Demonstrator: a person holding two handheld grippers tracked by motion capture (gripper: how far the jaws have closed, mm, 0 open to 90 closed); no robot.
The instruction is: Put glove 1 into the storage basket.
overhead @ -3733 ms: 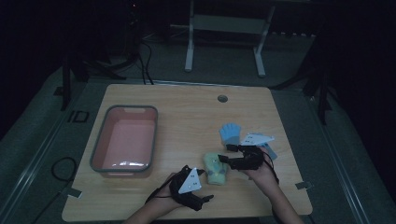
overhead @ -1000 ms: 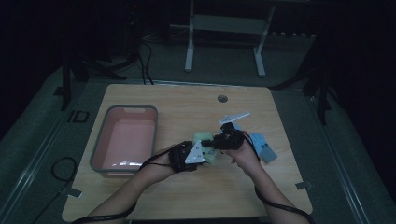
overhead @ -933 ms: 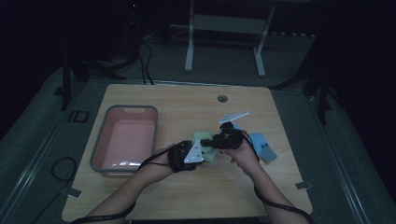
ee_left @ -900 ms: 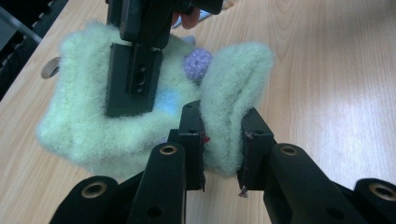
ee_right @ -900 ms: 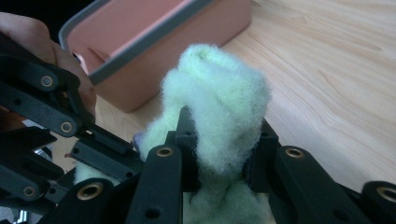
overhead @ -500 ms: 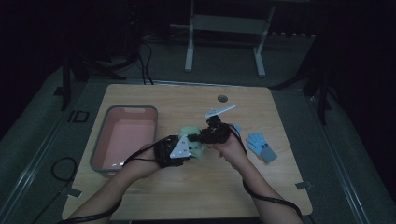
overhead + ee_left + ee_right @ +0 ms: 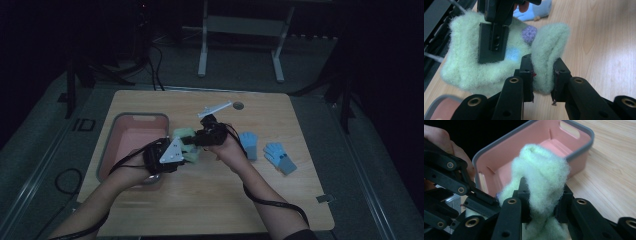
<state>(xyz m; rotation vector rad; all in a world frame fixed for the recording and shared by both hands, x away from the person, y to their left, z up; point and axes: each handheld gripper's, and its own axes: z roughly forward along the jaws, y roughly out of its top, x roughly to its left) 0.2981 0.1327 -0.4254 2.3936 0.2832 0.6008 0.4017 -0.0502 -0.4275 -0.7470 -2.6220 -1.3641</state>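
On the wooden table (image 7: 200, 200), dim room around.

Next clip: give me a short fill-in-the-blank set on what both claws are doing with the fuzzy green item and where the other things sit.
1. Both the left claw and the right claw are shut on the fuzzy ____ glove.
2. The bin beside the claws is ____ inside.
3. Two ____ gloves lie on the table.

Missing words: green; pink; blue
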